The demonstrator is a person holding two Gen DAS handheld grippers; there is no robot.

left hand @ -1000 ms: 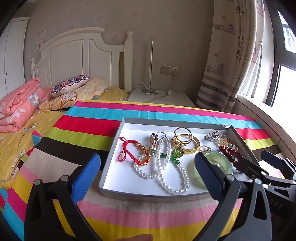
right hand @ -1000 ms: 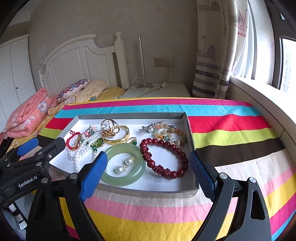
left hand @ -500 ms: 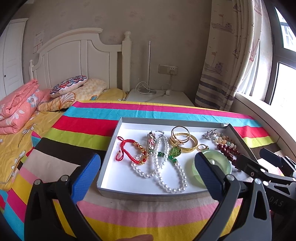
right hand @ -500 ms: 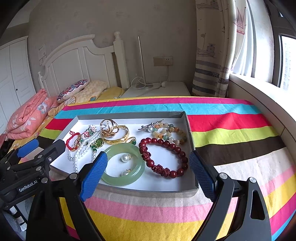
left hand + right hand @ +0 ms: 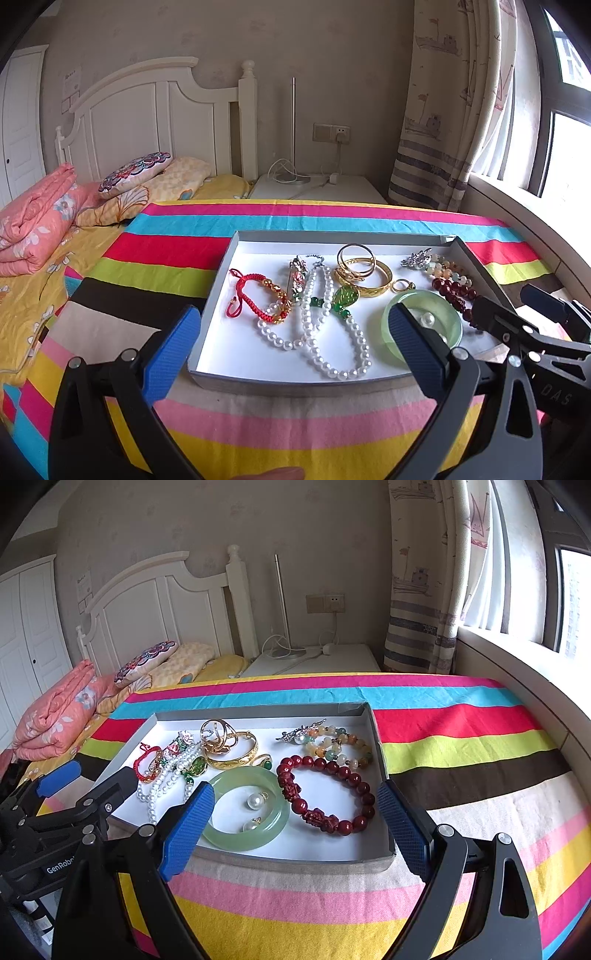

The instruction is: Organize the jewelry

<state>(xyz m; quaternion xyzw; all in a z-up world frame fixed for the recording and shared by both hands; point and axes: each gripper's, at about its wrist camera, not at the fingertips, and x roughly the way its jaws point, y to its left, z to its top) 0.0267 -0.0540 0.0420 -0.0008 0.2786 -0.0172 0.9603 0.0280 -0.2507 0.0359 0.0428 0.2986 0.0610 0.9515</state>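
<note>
Both views have shifted slightly, the tray sitting a little further right in the left one. Left wrist view: left gripper (image 5: 291, 339) hovers spread and empty before the tray (image 5: 295, 382); pearl necklace (image 5: 325, 332) overlaps the red cord bracelet (image 5: 255, 291). Right wrist view: right gripper (image 5: 295, 827) likewise agape, empty; jade bangle (image 5: 245, 810) rings two pearl earrings (image 5: 255, 801), beside the red bead bracelet (image 5: 325, 794); sorting stage unclear; any pick needs a narrow pinch.

Both grippers are hovering side by side, the left gripper (image 5: 291, 339) and the right gripper (image 5: 295, 823) each spreading blue-padded fingers wide, gripping nothing.
</note>
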